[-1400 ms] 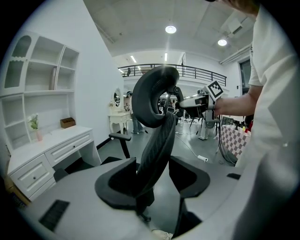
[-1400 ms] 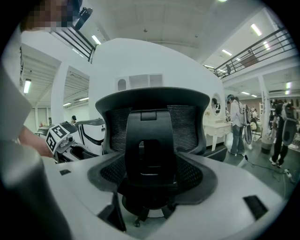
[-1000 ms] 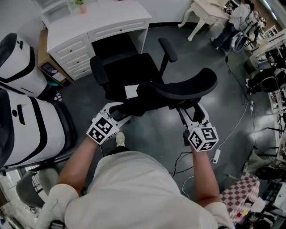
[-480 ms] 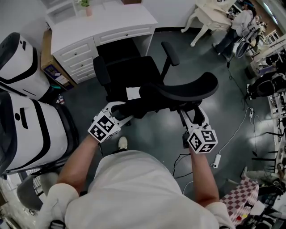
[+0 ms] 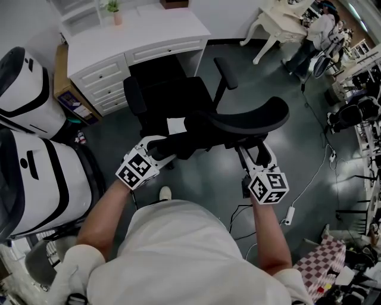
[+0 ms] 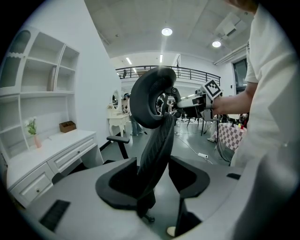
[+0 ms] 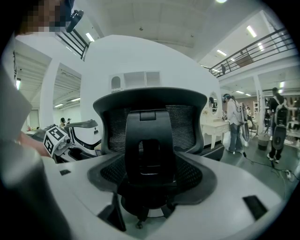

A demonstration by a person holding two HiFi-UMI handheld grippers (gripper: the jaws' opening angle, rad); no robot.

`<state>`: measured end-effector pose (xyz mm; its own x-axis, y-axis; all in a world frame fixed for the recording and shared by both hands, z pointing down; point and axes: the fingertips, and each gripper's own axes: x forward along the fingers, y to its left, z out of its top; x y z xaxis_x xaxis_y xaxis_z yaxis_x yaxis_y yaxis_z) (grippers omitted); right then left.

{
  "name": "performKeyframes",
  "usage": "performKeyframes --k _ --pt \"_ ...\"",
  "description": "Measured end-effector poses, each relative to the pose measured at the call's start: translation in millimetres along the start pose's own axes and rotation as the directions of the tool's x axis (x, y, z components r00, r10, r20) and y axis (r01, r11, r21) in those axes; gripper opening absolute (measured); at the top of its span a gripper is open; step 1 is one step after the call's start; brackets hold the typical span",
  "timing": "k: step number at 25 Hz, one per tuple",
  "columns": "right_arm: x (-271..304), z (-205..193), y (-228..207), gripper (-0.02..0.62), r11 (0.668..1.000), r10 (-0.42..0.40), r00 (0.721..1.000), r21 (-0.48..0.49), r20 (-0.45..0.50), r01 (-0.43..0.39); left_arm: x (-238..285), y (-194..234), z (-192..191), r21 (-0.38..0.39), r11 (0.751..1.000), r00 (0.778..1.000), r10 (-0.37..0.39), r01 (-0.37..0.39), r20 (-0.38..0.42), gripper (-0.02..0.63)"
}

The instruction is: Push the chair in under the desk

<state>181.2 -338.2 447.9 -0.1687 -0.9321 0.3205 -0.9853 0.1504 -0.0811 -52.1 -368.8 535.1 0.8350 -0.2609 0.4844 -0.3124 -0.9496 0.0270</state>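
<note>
The black office chair (image 5: pixel 172 95) stands in front of the white desk (image 5: pixel 137 33), its seat facing the knee gap. My left gripper (image 5: pixel 161 149) is at the left edge of the backrest (image 6: pixel 157 140). Its jaws stand wide around that edge, and a gap shows on the right side. My right gripper (image 5: pixel 256 152) is behind the backrest's right part. In the right gripper view its jaws stand wide on either side of the chair's rear spine (image 7: pixel 150 140). The desk's drawers (image 6: pixel 51 157) show at the left of the left gripper view.
Two large white-and-black pods (image 5: pixel 30 173) stand close on the left. A cable and power strip (image 5: pixel 290 208) lie on the floor at the right. A white table (image 5: pixel 280 15) and a person (image 5: pixel 318 24) are at the far right. My shoe (image 5: pixel 162 193) is behind the chair.
The chair has rolled slightly nearer the desk, with both grippers following behind the backrest. The jaws look the same.
</note>
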Motion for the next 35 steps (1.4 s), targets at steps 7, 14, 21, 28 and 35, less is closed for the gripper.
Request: performKeyframes --k 7,14,21,28,35 --pt "12 5 -2 0.300 1.000 -0.004 1.000 0.002 -0.003 0.004 3 12 3 0.005 1.000 1.000 -0.002 0.002 0.003 0.210" --pt "29 10 -1 0.300 1.000 -0.007 1.000 0.004 -0.002 0.007 5 31 3 0.000 1.000 1.000 0.005 -0.005 0.006 0.210" --pt "50 15 -5 0.299 1.000 0.001 1.000 -0.006 -0.003 -0.001 11 49 5 0.002 1.000 1.000 0.008 -0.008 0.011 0.209" --pt "77 26 -9 0.301 1.000 0.011 1.000 -0.007 -0.002 -0.011 18 76 11 -0.003 1.000 1.000 0.019 -0.019 0.010 0.210" --pt "103 34 -16 0.300 1.000 0.018 1.000 -0.010 -0.004 -0.018 27 99 16 -0.008 1.000 0.999 0.029 -0.029 0.013 0.210"
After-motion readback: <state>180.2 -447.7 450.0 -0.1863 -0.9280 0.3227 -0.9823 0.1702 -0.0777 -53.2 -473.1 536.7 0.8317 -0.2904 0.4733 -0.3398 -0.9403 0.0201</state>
